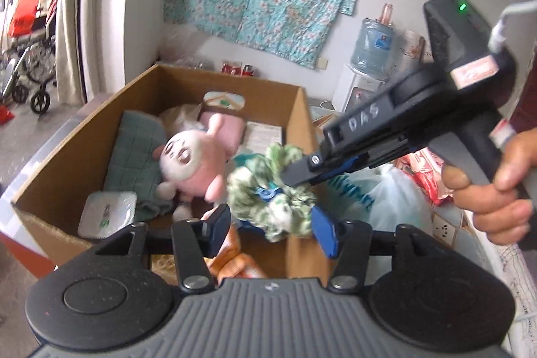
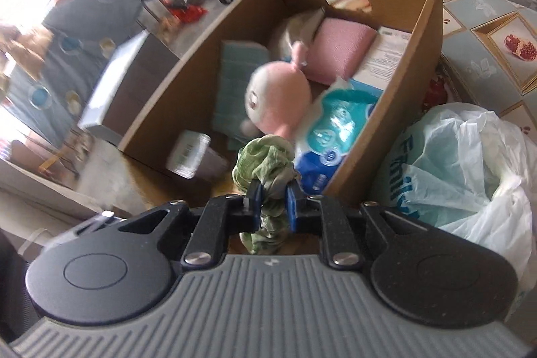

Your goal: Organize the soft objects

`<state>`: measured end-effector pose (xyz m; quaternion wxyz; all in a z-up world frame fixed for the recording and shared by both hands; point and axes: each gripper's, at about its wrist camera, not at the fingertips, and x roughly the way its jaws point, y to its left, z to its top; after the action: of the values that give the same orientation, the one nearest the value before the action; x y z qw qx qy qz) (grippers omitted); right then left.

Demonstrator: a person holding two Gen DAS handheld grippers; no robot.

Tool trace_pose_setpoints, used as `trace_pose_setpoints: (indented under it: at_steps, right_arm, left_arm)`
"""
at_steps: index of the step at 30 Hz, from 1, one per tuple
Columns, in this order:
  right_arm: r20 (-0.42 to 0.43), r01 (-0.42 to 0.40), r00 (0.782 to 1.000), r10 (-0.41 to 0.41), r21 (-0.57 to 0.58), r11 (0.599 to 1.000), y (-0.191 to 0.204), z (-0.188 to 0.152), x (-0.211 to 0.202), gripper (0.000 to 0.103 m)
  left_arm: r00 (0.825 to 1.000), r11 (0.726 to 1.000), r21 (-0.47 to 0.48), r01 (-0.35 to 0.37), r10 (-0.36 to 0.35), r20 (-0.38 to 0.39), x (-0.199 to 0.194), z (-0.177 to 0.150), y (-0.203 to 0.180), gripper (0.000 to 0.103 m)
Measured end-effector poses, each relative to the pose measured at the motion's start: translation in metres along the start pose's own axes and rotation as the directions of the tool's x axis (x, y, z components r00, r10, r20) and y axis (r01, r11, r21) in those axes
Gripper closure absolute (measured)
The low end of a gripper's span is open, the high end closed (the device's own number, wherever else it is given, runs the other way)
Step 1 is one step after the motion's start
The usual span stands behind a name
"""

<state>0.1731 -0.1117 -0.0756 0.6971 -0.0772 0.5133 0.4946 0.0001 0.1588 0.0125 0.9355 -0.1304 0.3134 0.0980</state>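
The green scrunchie hangs over the near corner of the cardboard box, pinched in the jaws of the right gripper. The left gripper has its jaws spread around it, not touching. In the box lies a pink plush toy; a white plastic bag sits beside it

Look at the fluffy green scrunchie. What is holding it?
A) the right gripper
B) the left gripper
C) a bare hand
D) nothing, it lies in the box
A: the right gripper has its blue pads pinched on the green scrunchie, while the left gripper stands open around it.
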Motion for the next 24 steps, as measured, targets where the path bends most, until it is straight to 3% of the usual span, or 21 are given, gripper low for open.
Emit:
trace_pose_setpoints:
  at_steps: [4, 7, 9, 13, 17, 19, 21, 24]
  right_arm:
    - [-0.067, 0.053, 0.996, -0.059, -0.080, 0.995, 0.013, 0.006, 0.012, 0.085]
    - [-0.072, 0.096, 0.992, -0.106, -0.124, 0.988, 0.025, 0.008, 0.008, 0.072]
    - [-0.041, 0.127, 0.990, -0.134, -0.146, 0.981, 0.033, 0.010, 0.001, 0.057]
    - [0.025, 0.143, 0.990, -0.141, -0.151, 0.978, 0.040, 0.007, -0.018, 0.055]
    - [0.122, 0.110, 0.988, -0.100, -0.080, 0.991, 0.038, -0.012, -0.049, 0.049]
    - [0.195, 0.110, 0.976, -0.100, -0.041, 0.993, 0.036, -0.031, -0.066, 0.042]
    - [0.273, 0.142, 0.953, -0.134, -0.009, 0.990, 0.035, -0.055, -0.082, 0.024]
    - [0.368, 0.253, 0.896, -0.249, 0.039, 0.967, 0.035, -0.093, -0.101, 0.015]
  left_arm:
    - [1.000, 0.999, -0.028, -0.018, 0.019, 0.013, -0.007, -0.002, 0.020, 0.041]
    - [0.999, 0.998, -0.040, -0.045, 0.046, 0.024, -0.016, -0.003, 0.030, 0.037]
    - [0.997, 0.997, -0.053, -0.061, 0.063, 0.035, -0.022, -0.002, 0.036, 0.034]
    - [0.995, 0.994, -0.078, -0.078, 0.082, 0.053, -0.030, -0.001, 0.044, 0.031]
    - [0.994, 0.992, -0.089, -0.089, 0.095, 0.061, -0.042, -0.001, 0.044, 0.022]
    - [0.992, 0.991, -0.091, -0.097, 0.103, 0.066, -0.048, -0.001, 0.043, 0.012]
    - [0.990, 0.988, -0.096, -0.120, 0.127, 0.066, -0.053, -0.001, 0.041, 0.007]
    - [0.982, 0.980, -0.097, -0.173, 0.180, 0.060, -0.061, 0.000, 0.037, 0.000]
